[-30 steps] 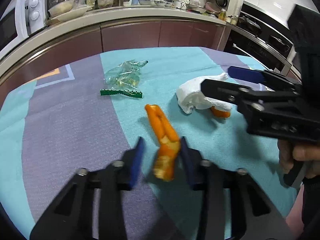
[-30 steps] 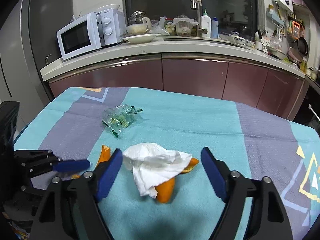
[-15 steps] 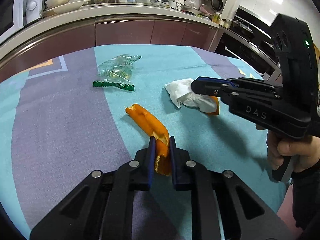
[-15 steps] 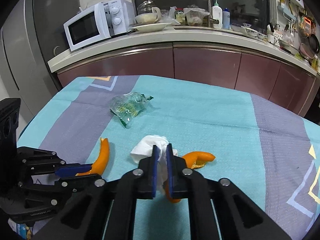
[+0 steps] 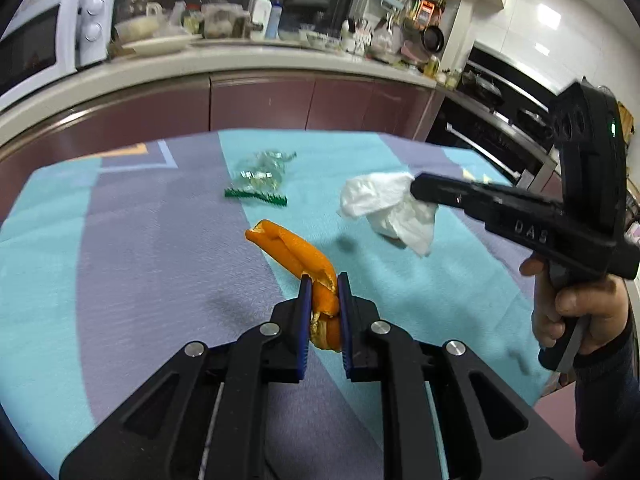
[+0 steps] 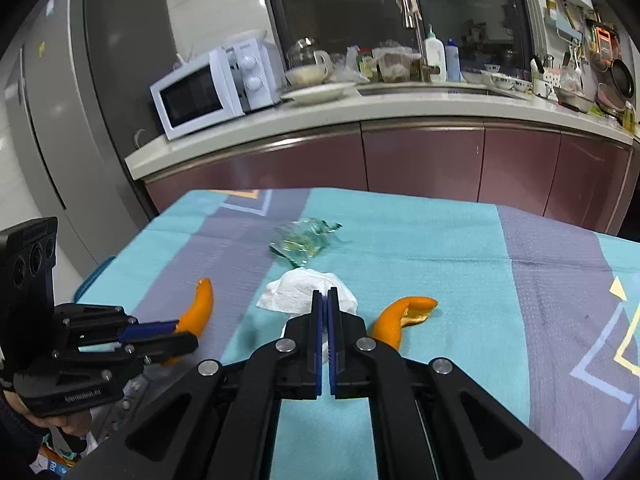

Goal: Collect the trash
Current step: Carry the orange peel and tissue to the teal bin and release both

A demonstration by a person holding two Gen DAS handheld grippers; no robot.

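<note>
My left gripper [image 5: 323, 280] is shut on one end of a long orange peel [image 5: 294, 250] and holds it above the table; the peel also shows in the right wrist view [image 6: 197, 309]. My right gripper [image 6: 324, 295] is shut on a crumpled white tissue [image 6: 306, 290], lifted off the table; the tissue also shows in the left wrist view [image 5: 386, 208]. A second orange peel [image 6: 402, 314] lies on the cloth to the right of the tissue. A clear plastic wrapper with a green edge [image 5: 260, 178] lies further back, also in the right wrist view [image 6: 306, 240].
The table has a teal and purple cloth [image 6: 460, 272]. Behind it runs a kitchen counter [image 6: 360, 116] with maroon cabinets, a microwave [image 6: 212, 88] and dishes. A fridge [image 6: 80, 120] stands at the left. Some items sit low at the table's left edge [image 6: 56, 464].
Both grippers closed, the left on the orange peel and the right on the tissue, then rose. The tissue came off the second peel, which now lies uncovered.
</note>
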